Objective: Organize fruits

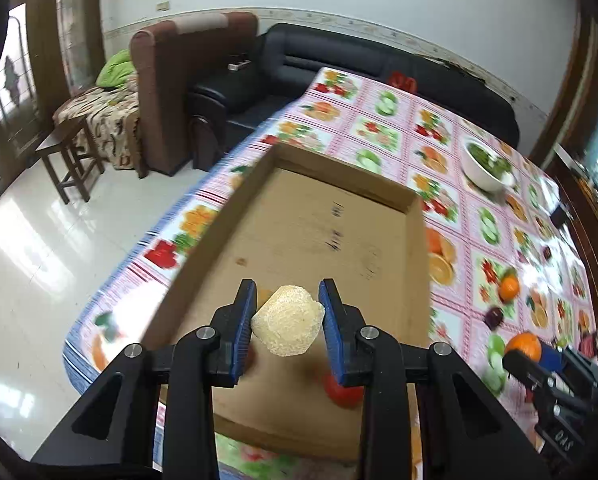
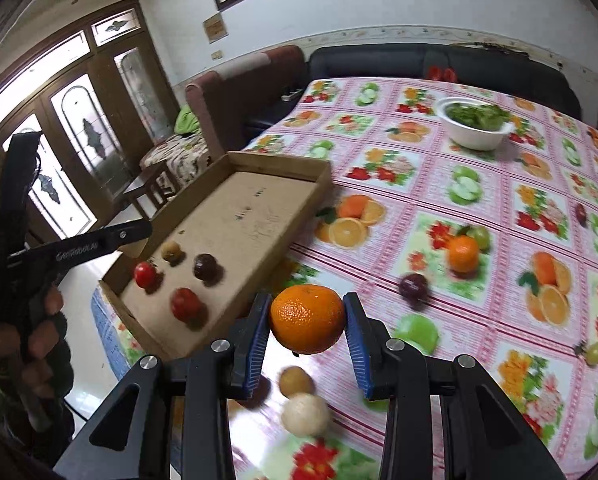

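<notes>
Left wrist: left hand-held gripper (image 1: 287,316) clamping a pale netted fruit (image 1: 287,322), hovering over the cardboard tray (image 1: 413,240), bare floor ahead.

Right wrist: right hand-held gripper (image 2: 306,320) pinching an orange (image 2: 306,317), tray wall just left, table (image 2: 499,320) lying open rightward.

Red fruit (image 1: 341,394) in the tray half hidden behind left claw's finger (image 1: 337,332). Counter (image 2: 499,208) pattern motion-blurred; small fruit (image 2: 594,353) at right edge too blurred to identify.
</notes>
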A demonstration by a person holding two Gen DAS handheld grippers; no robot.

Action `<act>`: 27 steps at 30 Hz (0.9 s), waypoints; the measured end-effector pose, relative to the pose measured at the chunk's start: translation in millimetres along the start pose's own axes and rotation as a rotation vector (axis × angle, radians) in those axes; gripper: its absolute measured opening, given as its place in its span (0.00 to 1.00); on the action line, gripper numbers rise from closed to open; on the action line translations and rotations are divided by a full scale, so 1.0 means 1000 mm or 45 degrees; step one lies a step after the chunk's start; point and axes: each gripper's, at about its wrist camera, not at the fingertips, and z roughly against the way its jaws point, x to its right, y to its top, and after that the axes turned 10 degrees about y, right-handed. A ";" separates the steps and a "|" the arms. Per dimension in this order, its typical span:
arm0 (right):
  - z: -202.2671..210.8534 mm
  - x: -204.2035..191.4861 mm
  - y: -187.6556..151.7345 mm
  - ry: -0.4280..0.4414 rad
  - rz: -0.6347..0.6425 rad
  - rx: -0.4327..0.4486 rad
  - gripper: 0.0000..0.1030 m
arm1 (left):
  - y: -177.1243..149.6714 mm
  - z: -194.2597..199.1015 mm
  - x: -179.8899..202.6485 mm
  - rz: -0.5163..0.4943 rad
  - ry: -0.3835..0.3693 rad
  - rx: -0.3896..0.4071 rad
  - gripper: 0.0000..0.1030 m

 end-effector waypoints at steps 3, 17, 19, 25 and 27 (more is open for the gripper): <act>-0.017 -0.012 0.009 0.040 0.025 -0.016 0.35 | 0.008 -0.007 -0.010 0.033 0.026 0.001 0.29; -0.112 -0.037 0.053 0.112 0.040 -0.122 0.35 | 0.029 -0.068 -0.010 0.033 0.125 -0.116 0.29; -0.124 -0.035 0.055 0.102 0.038 -0.146 0.35 | 0.030 -0.078 -0.009 0.033 0.140 -0.150 0.29; -0.147 -0.036 0.055 0.068 0.075 -0.202 0.35 | 0.025 -0.093 -0.006 0.015 0.169 -0.202 0.29; -0.153 -0.036 0.054 0.068 0.081 -0.223 0.35 | 0.022 -0.098 -0.006 0.014 0.177 -0.220 0.29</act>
